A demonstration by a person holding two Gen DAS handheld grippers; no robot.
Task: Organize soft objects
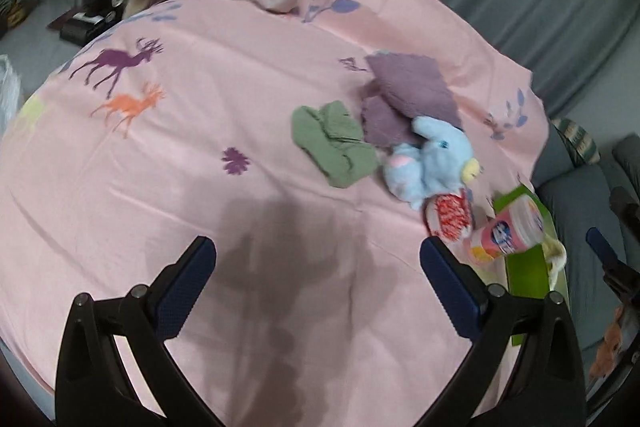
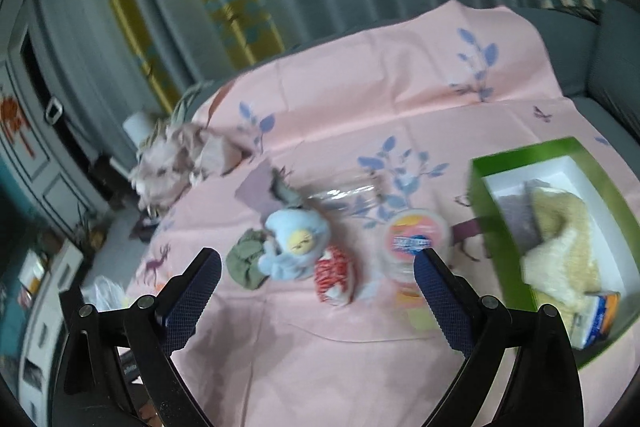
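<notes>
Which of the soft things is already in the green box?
The cream fluffy cloth. It lies inside the green box, while the blue plush toy, green cloth and purple cloth are out on the pink sheet.

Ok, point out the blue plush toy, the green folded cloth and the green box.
Blue plush toy [image 1: 436, 155]: left wrist view, body.
Green folded cloth [image 1: 334, 143]: left wrist view, middle fold.
Green box [image 2: 486, 203]: right wrist view, left wall.

left gripper [image 1: 318, 259] agape, right gripper [image 2: 318, 269] agape
</notes>
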